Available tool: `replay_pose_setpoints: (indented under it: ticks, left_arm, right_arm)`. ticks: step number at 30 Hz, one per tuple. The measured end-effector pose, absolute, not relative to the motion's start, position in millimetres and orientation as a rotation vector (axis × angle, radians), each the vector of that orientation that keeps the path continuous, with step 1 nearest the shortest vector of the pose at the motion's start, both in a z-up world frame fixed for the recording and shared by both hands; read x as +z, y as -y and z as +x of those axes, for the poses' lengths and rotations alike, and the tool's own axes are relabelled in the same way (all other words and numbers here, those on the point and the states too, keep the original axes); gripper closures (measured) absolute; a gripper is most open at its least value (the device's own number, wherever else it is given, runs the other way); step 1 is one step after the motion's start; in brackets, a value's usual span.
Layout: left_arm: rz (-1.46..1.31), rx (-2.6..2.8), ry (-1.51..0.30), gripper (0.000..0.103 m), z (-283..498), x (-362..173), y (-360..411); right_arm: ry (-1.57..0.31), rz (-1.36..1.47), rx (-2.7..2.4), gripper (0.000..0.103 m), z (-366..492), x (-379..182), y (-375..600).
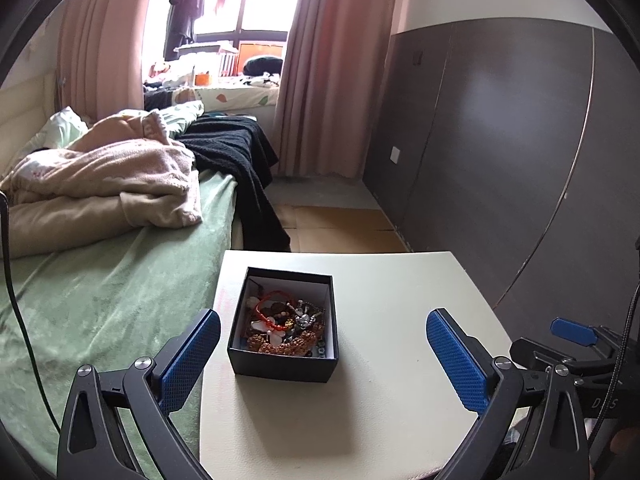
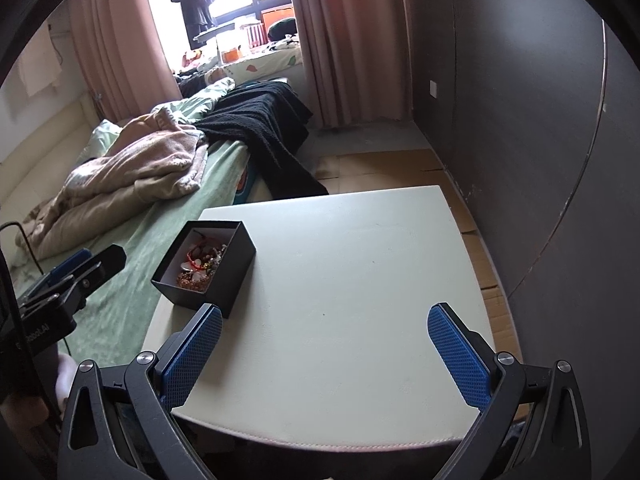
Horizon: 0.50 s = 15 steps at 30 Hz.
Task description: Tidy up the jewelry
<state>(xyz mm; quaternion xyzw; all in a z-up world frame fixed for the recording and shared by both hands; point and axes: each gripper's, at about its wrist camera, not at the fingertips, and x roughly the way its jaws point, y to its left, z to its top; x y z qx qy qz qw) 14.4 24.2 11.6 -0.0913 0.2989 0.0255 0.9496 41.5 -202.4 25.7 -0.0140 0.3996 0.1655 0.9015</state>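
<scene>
A small black box (image 1: 280,364) stands open on the left part of a white table (image 1: 380,380). It holds a tangle of jewelry (image 1: 286,326): a red cord bracelet, beads, a white flower piece and gold chain. My left gripper (image 1: 323,354) is open and empty, its blue pads on either side of the box, just in front of it. In the right wrist view the box (image 2: 224,280) sits at the table's (image 2: 340,320) left edge. My right gripper (image 2: 325,348) is open and empty, over the table's near edge, right of the box.
A bed with a green sheet (image 1: 100,300), a beige blanket (image 1: 100,184) and a black throw (image 1: 236,156) lies left of the table. A dark wall panel (image 1: 500,140) runs along the right. Cardboard (image 1: 340,228) covers the floor beyond the table. Pink curtains frame a window.
</scene>
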Motion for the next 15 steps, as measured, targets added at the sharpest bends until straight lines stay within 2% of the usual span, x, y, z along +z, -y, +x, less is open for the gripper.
replay_pose_setpoints:
  ticks: [15]
  left_arm:
    - [-0.175,0.047,-0.612,0.000,12.4,12.7,-20.9]
  right_arm:
    - [-0.810,-0.001,0.334,0.000,38.6,35.7,211.1]
